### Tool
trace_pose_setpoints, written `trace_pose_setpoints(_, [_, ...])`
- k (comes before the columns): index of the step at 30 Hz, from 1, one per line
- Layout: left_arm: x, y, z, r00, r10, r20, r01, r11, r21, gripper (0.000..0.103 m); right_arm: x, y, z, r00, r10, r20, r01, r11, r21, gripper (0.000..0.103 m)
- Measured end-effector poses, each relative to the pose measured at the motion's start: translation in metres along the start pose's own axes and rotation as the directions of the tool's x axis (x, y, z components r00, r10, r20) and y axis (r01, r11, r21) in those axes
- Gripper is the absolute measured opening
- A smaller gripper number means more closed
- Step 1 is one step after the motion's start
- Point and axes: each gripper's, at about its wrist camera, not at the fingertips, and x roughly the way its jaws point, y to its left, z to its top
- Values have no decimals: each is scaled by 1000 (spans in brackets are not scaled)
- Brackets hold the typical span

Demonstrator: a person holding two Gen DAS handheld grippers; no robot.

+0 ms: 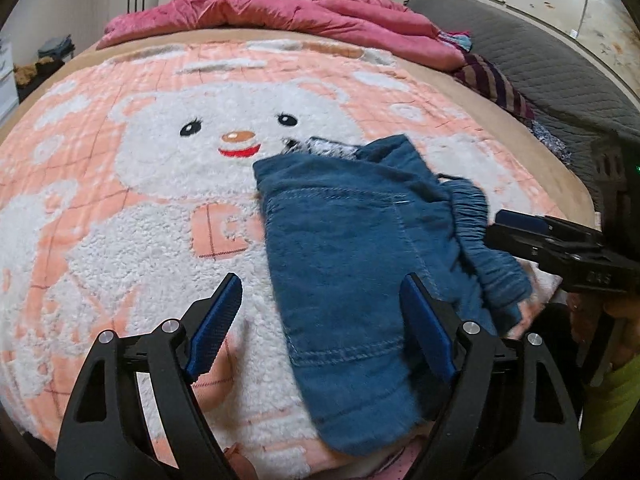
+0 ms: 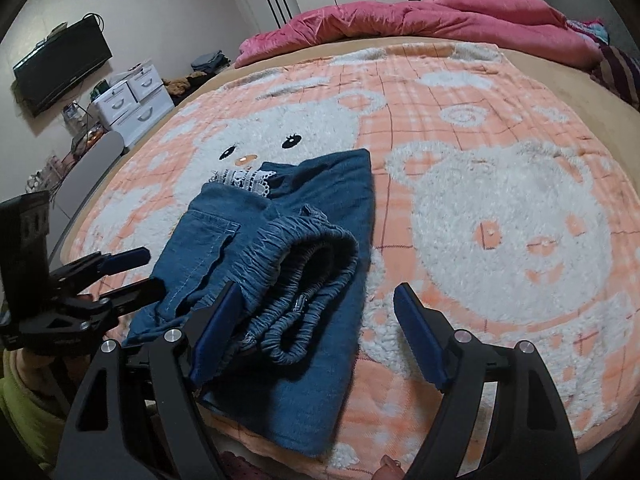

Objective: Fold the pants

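Observation:
Small blue denim pants [image 1: 352, 248] lie folded in a bundle on the pink bear blanket [image 1: 120, 184], elastic waistband toward the near right. White lace trim peeks out at the far end [image 2: 244, 179]. My left gripper [image 1: 320, 320] is open, hovering over the near left part of the pants, empty. My right gripper [image 2: 316, 340] is open over the waistband [image 2: 304, 264], holding nothing. The right gripper also shows at the right edge of the left wrist view [image 1: 552, 240]; the left gripper shows at the left of the right wrist view [image 2: 132, 276].
A crumpled pink duvet [image 1: 280, 16] lies at the far end of the bed. A striped cloth [image 1: 496, 84] and grey quilted headboard [image 1: 540, 52] are at the right. White drawers [image 2: 132, 100] and a wall TV [image 2: 60, 68] stand left of the bed.

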Motion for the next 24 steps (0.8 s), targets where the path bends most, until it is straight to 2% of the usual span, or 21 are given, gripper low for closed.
trace_pose_setpoints(5, [16, 6, -1, 1000, -18, -12, 18, 1000, -23, 76, 10, -9, -4, 999, 43, -8, -42, 998, 43, 78])
trace_pose_setpoints(10, [23, 10, -1, 999, -49, -22, 47, 997, -53, 77, 26, -24, -6, 991, 134, -14, -132, 984, 121, 80])
trace_pose_setpoints(14, [28, 11, 2, 997, -71, -26, 69, 995, -68, 77, 32, -22, -4, 987, 160, -25, -156, 981, 119, 79])
trace_pose_setpoints(15, [29, 11, 2, 997, -75, -26, 73, 995, -70, 77, 34, -22, -3, 986, 167, -29, -162, 979, 122, 77])
trace_pose_setpoints(17, [31, 10, 4, 996, -84, -27, 82, 994, -76, 76, 38, -23, -1, 979, 201, -31, -195, 972, 134, 62])
trace_pose_setpoints(19, [33, 10, 6, 996, -90, -24, 87, 992, -87, 74, 39, -24, -2, 973, 228, -29, -222, 964, 145, 60])
trace_pose_setpoints(22, [34, 8, 6, 991, -132, -15, 130, 986, -101, 52, 37, -21, -4, 974, 226, -14, -222, 964, 144, 50])
trace_pose_setpoints(24, [34, 4, 7, 994, -111, -16, 109, 990, -89, 50, 33, -15, -5, 977, 213, 3, -212, 970, 121, 44])
